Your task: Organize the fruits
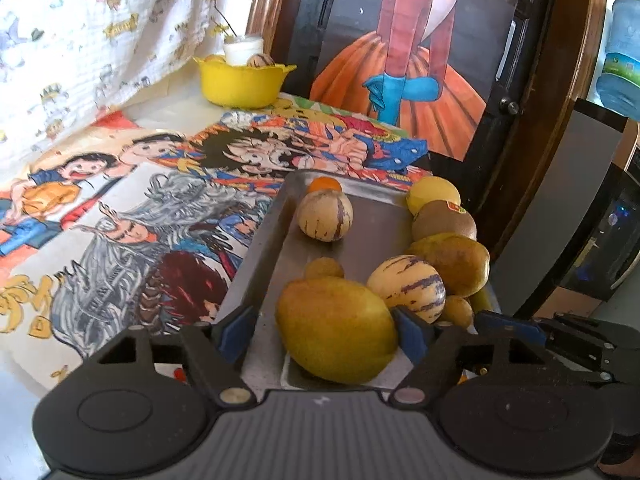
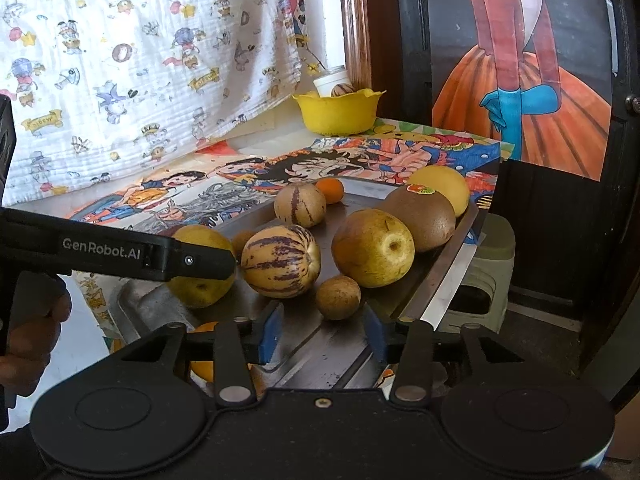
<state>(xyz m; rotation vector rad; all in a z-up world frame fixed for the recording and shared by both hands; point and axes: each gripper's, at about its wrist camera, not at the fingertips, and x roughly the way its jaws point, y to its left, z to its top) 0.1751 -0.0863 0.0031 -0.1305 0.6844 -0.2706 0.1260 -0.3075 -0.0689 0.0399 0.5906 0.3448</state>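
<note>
A metal tray (image 1: 256, 256) (image 2: 444, 268) holds several fruits. In the left wrist view a yellow pear (image 1: 336, 330) lies at the near end between the open fingers of my left gripper (image 1: 326, 330), not clamped. Behind it are a striped pepino melon (image 1: 408, 286), a brown pear (image 1: 456, 264), a kiwi (image 1: 444, 220), a yellow fruit (image 1: 434, 192), another pepino (image 1: 325, 216) and an orange (image 1: 325, 184). My right gripper (image 2: 322, 330) is open at the tray's near edge, just before a small brown fruit (image 2: 338, 297). The pear also shows in the right wrist view (image 2: 200, 284), behind the left gripper's finger.
A yellow bowl (image 1: 240, 82) (image 2: 340, 114) with a pepino and a white cup stands at the table's far end. A cartoon-print cloth (image 1: 120, 208) covers the table. A printed curtain hangs at left, a dark door with a painting at right. A stool (image 2: 488, 276) stands beside the table.
</note>
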